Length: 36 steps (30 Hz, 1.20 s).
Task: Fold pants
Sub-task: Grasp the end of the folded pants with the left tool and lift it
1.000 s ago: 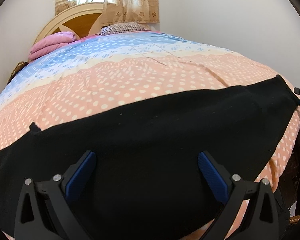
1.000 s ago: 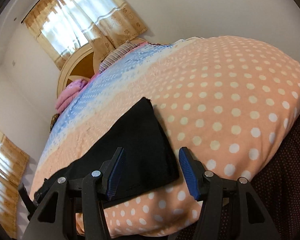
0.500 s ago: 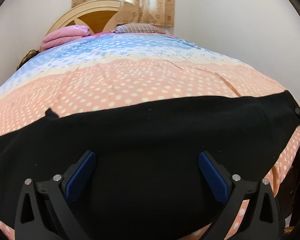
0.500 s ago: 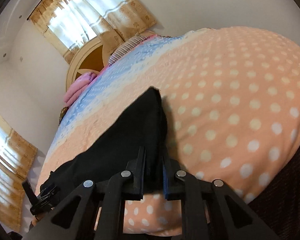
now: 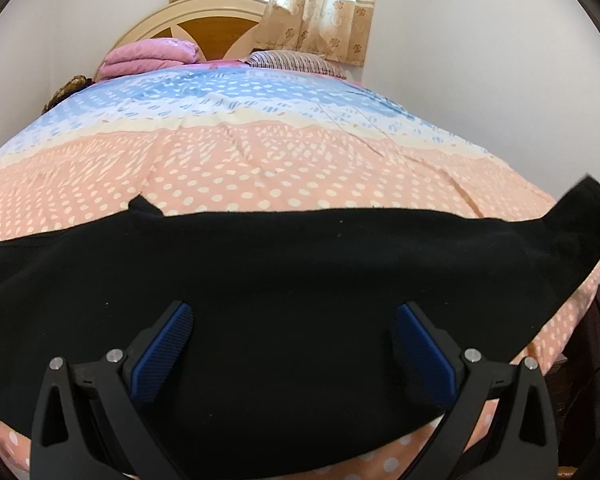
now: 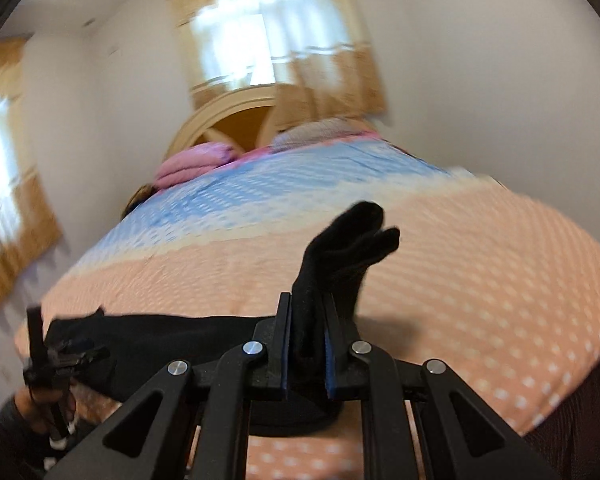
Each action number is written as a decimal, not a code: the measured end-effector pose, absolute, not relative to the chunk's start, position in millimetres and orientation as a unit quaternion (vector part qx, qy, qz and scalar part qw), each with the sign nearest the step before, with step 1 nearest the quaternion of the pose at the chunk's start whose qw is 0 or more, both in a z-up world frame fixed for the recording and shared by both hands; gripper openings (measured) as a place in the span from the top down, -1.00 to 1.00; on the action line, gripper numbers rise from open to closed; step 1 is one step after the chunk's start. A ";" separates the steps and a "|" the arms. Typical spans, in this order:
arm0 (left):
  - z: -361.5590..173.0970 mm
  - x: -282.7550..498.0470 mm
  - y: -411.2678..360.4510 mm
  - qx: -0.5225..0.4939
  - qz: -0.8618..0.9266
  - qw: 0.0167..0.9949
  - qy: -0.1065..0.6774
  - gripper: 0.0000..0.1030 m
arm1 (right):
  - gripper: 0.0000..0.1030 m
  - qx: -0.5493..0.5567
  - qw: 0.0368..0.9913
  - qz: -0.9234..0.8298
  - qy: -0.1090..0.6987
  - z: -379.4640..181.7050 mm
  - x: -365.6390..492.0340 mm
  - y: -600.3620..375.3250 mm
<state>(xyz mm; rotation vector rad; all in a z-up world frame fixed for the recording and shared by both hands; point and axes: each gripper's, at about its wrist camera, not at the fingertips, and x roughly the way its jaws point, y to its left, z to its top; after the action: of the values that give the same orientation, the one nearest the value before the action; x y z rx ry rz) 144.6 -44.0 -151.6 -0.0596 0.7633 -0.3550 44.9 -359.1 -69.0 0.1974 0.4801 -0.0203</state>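
Right gripper (image 6: 306, 320) clamped on black pants (image 5: 300, 280), end apparently lifted, view blurred; left gripper (image 5: 292, 344) spread wide, holding nothing.

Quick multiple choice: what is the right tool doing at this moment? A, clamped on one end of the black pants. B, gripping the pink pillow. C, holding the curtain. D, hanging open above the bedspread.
A: the right tool is shut on a bunched end of the black pants, lifting it off the polka-dot bedspread, while the left tool is open over the flat part.
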 end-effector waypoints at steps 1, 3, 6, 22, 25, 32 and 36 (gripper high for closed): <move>-150.5 143.9 -42.9 -0.032 -0.176 0.912 0.369 -1.00 | 0.75 0.087 0.968 -0.003 0.237 -67.1 46.6 -349.5; -148.5 142.8 -41.5 -0.036 -0.183 0.911 0.368 -1.00 | 0.75 0.060 0.969 0.019 0.240 -63.0 55.4 -321.6; -146.2 140.8 -39.2 -0.042 -0.192 0.910 0.365 -1.00 | 0.75 0.036 0.967 0.046 0.249 -65.3 68.9 -288.3; -134.6 147.8 -92.1 -0.067 -0.342 0.858 0.378 -1.00 | 0.16 -0.044 0.910 0.158 0.380 -149.7 94.2 -227.4; -133.6 158.4 -115.9 -0.060 -0.358 0.847 0.388 -1.00 | 0.11 -0.010 0.923 0.159 0.351 -140.3 84.5 -255.2; -130.2 170.5 -168.7 -0.063 -0.389 0.821 0.413 -0.98 | -0.05 0.182 0.929 0.111 0.301 -141.3 88.2 -339.5; -136.4 174.7 -196.1 -0.053 -0.401 0.806 0.433 -0.67 | -0.07 0.211 0.930 0.072 0.292 -151.4 88.7 -352.1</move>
<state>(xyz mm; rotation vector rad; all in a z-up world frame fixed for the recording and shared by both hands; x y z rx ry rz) 174.7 -196.1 -136.4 -0.1142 0.9263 -0.8582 88.7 -352.1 -151.4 0.4320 0.5986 0.1464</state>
